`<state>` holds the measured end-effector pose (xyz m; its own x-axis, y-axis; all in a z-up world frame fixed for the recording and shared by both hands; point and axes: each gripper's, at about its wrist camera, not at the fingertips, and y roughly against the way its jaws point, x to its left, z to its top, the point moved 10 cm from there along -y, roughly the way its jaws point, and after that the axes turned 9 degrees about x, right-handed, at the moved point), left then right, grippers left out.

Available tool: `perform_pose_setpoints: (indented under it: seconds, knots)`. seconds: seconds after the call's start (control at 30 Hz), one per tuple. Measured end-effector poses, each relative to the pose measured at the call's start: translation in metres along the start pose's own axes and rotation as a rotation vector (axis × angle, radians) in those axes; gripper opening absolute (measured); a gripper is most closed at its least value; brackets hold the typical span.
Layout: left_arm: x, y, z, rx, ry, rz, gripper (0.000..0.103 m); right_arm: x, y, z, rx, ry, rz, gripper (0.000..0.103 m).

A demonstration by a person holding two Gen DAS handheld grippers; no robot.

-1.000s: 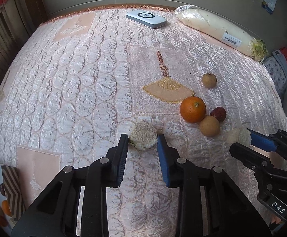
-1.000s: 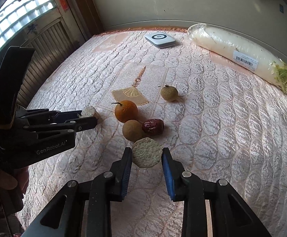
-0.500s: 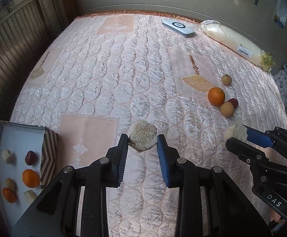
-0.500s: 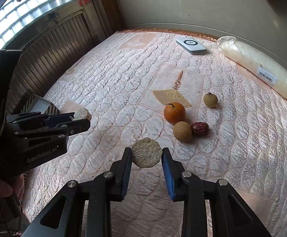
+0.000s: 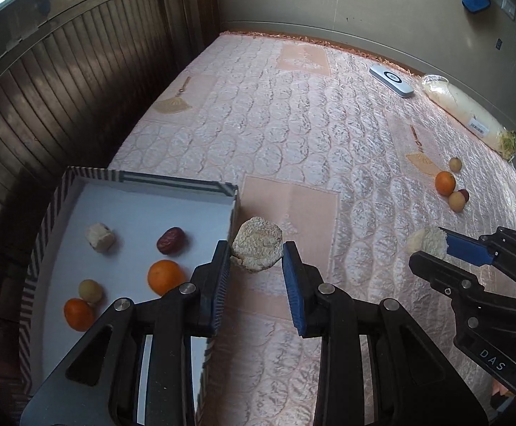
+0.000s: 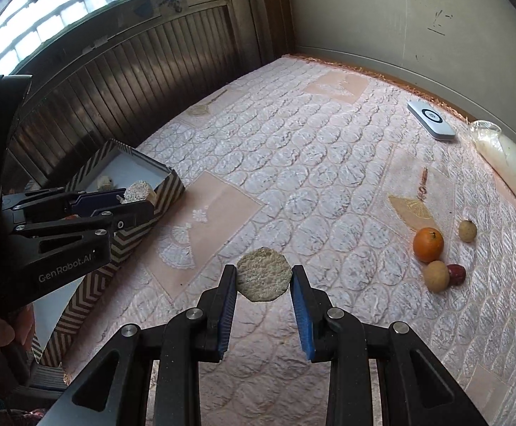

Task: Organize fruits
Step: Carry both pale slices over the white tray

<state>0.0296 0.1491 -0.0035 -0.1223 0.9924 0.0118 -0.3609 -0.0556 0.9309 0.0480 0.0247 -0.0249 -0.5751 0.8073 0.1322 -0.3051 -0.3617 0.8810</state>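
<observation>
Left gripper (image 5: 256, 254) pinches a pale, rough-crusted round piece (image 5: 256, 248), beige and crumbly-looking, faceted at the edge, with a darker underside; it sits clamped between the two blue pads at the very fingertips, held off the quilted pink bedspread (image 5: 314, 149). What the piece actually is cannot be told. Just left of the left finger stands the striped box (image 5: 172, 179), white inside; its near corner lies directly beside the held piece. In the box, left of the fingers: a dark red jujube (image 5: 171, 240), an orange (image 5: 166, 277) close to the left finger, a second orange (image 5: 77, 313) farther left, a small yellowish round fruit (image 5: 90, 290) touching it, and a pale lump (image 5: 99, 237) with a dark spot. Right gripper (image 6: 263, 280) likewise grips a second rough beige disc (image 6: 264, 279), octagon-like in outline, grainy on top and browner at the lower edge, pinched between its blue pads above the bedspread. Well to the right of these fingers, a loose cluster on the cloth: an orange (image 6: 428, 244), a tan round fruit (image 6: 436, 275) touching it, a red jujube (image 6: 456, 273) against that one, and a smaller tan fruit (image 6: 467, 230) set slightly apart. Far beyond the fingertips: a white flat device (image 6: 431, 119) and a wrapped white radish (image 6: 510, 168).
</observation>
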Motion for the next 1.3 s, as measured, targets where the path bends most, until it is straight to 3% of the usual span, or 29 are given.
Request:
perform_pose_setpoints:
  seconds: [0.43, 1.3]
  knots:
    - [0.081, 0.008, -0.027, 0.008, 0.116, 0.050, 0.029, 0.075, -0.017, 0.016, 0.020, 0.134, 0.039, 0.029]
    - [0.166, 0.007, -0.088, 0.062, 0.279, 0.091, 0.029, 0.179, -0.052, 0.028, 0.076, 0.336, 0.128, 0.029]
